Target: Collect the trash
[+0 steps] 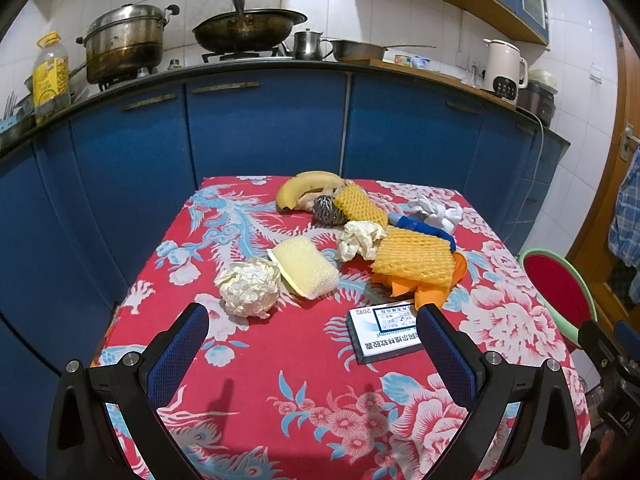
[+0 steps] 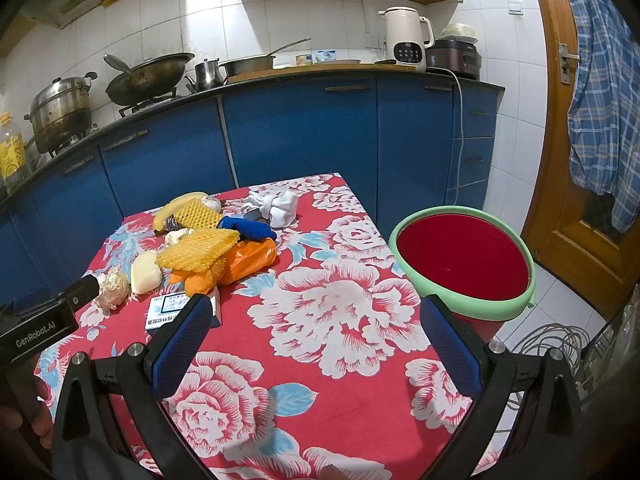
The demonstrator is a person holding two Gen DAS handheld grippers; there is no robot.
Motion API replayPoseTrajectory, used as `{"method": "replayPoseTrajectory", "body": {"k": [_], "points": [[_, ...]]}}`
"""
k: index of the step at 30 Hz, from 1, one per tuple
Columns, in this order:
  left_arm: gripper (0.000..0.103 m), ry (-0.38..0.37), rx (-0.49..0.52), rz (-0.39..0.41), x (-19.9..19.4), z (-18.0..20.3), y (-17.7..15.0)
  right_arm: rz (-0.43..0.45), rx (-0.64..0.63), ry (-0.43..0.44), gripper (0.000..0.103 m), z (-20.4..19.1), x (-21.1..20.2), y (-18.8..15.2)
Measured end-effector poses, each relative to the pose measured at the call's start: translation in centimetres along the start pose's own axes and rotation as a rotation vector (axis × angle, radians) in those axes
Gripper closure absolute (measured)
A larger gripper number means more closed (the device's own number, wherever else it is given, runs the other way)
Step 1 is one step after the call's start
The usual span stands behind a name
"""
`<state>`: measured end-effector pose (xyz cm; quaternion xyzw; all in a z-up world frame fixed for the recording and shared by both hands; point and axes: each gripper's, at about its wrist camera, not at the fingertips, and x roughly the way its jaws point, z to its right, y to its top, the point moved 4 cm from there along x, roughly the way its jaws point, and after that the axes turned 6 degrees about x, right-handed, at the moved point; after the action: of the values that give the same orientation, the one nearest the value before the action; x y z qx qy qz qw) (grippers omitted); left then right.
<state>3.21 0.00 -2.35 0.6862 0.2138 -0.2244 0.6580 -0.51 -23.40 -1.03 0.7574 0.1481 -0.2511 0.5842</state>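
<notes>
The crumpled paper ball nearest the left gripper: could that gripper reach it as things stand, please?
Probably yes: the left gripper is open and holds nothing, and the crumpled paper ball lies just ahead of its left finger with only bare tablecloth between.

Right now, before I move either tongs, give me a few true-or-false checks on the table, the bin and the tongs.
1. Both tongs, left tongs and right tongs, are open and hold nothing. True.
2. The red bin already holds crumpled paper. False: its inside shows only red, no trash.
3. The bin stands on the table. False: it stands beside the flowered tablecloth, off its right edge.
4. A crumpled paper ball lies next to the pale sponge. True.
5. The small printed box lies nearest the left tongs. True.
</notes>
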Motion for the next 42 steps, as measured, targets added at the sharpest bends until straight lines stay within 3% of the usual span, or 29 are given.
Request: {"method": "replayPoseTrajectory", "body": {"k": [42], "points": [[0.0, -0.001, -0.002, 0.002, -0.03, 0.0, 0.0, 0.003, -0.001, 0.002, 0.001, 0.22, -0.17, 0.0]]}}
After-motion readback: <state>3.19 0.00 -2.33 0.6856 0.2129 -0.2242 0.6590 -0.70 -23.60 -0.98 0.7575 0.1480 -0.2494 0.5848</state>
